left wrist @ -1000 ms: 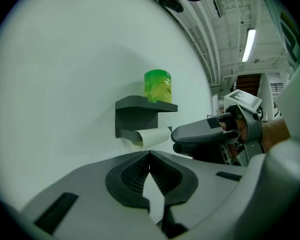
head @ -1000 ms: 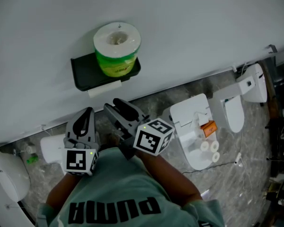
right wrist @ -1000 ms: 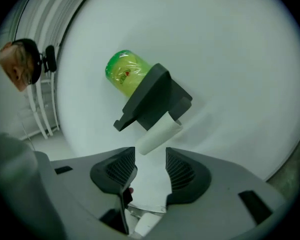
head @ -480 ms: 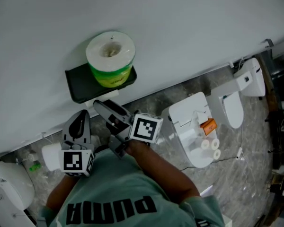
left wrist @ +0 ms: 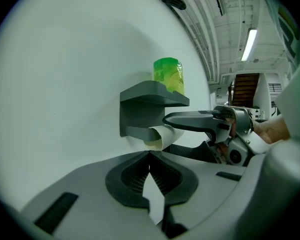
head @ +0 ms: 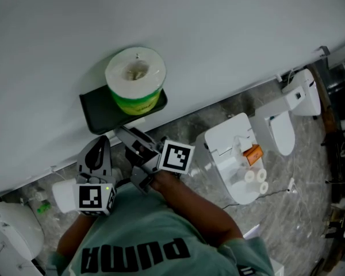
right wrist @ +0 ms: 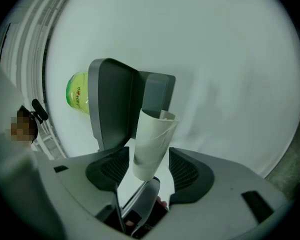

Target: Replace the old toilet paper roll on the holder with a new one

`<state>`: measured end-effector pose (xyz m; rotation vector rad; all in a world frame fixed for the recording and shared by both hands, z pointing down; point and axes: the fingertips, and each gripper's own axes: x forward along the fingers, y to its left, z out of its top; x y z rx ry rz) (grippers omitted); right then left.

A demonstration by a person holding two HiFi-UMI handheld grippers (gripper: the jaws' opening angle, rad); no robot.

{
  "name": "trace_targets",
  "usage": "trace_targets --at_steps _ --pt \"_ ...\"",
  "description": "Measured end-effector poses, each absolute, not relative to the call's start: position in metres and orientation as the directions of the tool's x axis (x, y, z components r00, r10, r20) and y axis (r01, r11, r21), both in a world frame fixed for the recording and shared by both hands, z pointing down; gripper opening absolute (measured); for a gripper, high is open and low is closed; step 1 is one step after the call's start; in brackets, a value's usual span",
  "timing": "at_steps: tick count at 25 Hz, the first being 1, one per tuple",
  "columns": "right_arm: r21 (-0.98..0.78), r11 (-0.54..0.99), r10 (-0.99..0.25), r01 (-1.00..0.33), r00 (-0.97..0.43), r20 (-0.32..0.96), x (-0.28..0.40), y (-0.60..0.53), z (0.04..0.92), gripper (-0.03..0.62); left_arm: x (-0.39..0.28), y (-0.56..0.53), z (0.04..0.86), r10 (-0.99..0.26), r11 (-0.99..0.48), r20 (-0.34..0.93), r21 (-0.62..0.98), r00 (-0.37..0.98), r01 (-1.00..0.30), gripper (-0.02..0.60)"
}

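A new toilet paper roll (head: 135, 79) in a green wrapper stands on top of the black wall holder (head: 95, 112). Under the shelf hangs the old bare cardboard tube (head: 128, 123). My right gripper (head: 125, 134) reaches up to it. In the right gripper view the tube (right wrist: 152, 144) sits between the jaws, which have just been opening; narrow gaps show on both sides, so the right gripper (right wrist: 149, 160) is open. My left gripper (head: 100, 142) hovers just left of it, below the holder, its jaw tips touching with nothing between them. The left gripper view shows the tube (left wrist: 162, 134) ahead.
A white toilet (head: 233, 154) with an orange object (head: 253, 154) and small white rolls (head: 257, 180) on it stands to the right on the stone floor. Another white toilet (head: 302, 102) lies further right. A white fixture (head: 11, 232) is at the lower left.
The right gripper has rolled and moved in toward the holder, and its jaws now flank the old tube. The left gripper has crept a little closer to the wall.
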<state>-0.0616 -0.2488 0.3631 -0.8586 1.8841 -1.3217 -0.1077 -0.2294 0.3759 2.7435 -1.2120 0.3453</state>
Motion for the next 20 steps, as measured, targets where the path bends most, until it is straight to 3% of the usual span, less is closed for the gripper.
trace_targets --at_steps 3,20 --pt "-0.954 0.25 -0.844 -0.163 -0.52 -0.133 -0.052 -0.249 0.366 0.212 -0.107 -0.229 0.378 -0.706 -0.68 0.261 0.011 0.659 -0.733 0.005" --pt "-0.947 0.231 -0.903 -0.222 -0.411 -0.124 0.004 -0.241 0.359 0.193 -0.086 -0.213 0.377 -0.674 -0.712 0.259 0.021 0.692 -0.702 0.005"
